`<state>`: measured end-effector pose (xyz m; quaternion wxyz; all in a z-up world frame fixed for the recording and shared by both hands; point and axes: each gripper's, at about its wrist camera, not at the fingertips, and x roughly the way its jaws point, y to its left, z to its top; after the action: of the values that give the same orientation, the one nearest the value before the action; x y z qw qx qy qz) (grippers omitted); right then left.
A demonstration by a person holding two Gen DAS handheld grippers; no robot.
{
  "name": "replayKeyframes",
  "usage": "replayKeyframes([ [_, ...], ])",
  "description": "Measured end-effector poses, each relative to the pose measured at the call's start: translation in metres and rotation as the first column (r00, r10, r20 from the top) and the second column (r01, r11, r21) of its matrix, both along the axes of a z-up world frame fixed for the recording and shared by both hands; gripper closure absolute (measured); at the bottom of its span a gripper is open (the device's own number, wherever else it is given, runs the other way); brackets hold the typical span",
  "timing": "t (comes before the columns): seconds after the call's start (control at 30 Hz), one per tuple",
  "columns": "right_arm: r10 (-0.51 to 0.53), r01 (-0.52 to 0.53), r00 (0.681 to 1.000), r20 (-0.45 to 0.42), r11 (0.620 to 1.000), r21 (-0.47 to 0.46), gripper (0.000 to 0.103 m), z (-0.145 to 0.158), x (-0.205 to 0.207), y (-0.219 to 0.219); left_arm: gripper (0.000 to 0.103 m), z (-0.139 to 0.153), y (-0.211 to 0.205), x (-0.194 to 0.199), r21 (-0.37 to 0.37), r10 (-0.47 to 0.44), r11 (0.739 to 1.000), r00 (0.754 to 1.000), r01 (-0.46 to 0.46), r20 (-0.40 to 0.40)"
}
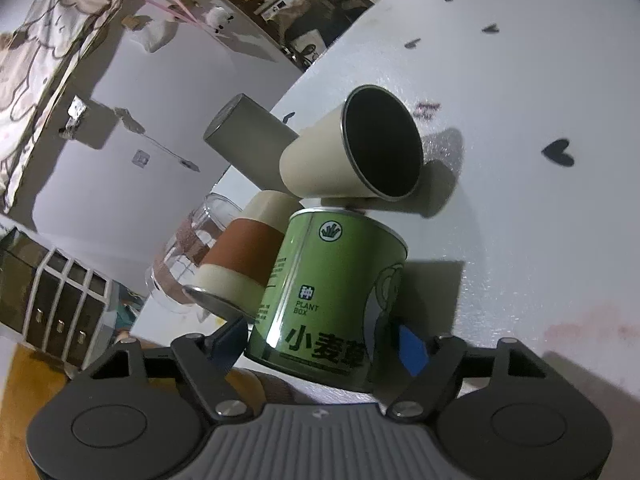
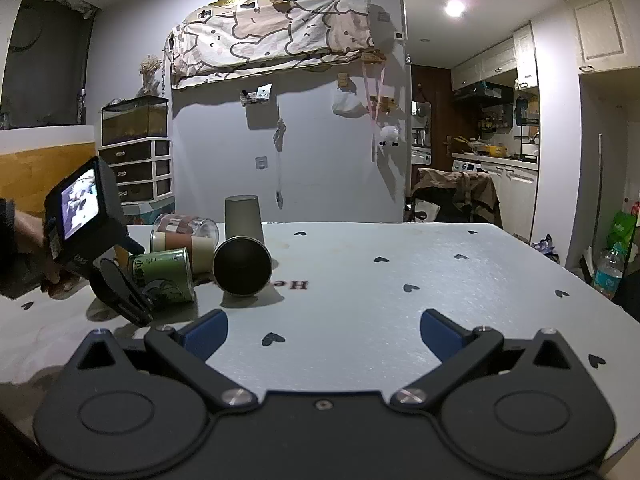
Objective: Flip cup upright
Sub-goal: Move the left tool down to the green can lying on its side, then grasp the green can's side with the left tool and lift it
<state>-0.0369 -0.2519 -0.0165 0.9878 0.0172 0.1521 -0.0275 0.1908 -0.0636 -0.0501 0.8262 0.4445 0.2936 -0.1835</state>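
Observation:
A green "Plant Box" can (image 1: pixel 332 292) lies on its side on the white table; it also shows in the right wrist view (image 2: pixel 164 276). My left gripper (image 1: pixel 320 344) has its blue pads on either side of the can, shut on it. A cream cup (image 1: pixel 352 152) lies on its side beyond it, its dark mouth open toward me (image 2: pixel 242 266). A cream and brown cup (image 1: pixel 244 260) lies on its side to the left. A grey cup (image 2: pixel 243 216) stands upside down behind. My right gripper (image 2: pixel 322 332) is open and empty over bare table.
A clear glass (image 1: pixel 188 252) lies at the table's left edge. The white table (image 2: pixel 440 280) has small black hearts. A chair with a brown coat (image 2: pixel 456 192) stands behind the table, and drawers (image 2: pixel 136 168) stand at the left.

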Motion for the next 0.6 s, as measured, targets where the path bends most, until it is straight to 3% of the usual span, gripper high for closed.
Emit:
replayKeyframes([
  [0.2,0.008,-0.008,1.0,0.007,1.0,0.013,0.0,0.001,0.0,-0.003,0.025,0.008,0.002,-0.033,-0.07,0.006,0.997,0.999,-0.01,-0.047],
  [0.6,0.04,-0.041,0.999,0.008,0.998,0.046,0.0,0.001,0.002,-0.001,0.024,0.018,-0.019,-0.132,-0.104,-0.046,0.994,0.987,0.029,-0.157],
])
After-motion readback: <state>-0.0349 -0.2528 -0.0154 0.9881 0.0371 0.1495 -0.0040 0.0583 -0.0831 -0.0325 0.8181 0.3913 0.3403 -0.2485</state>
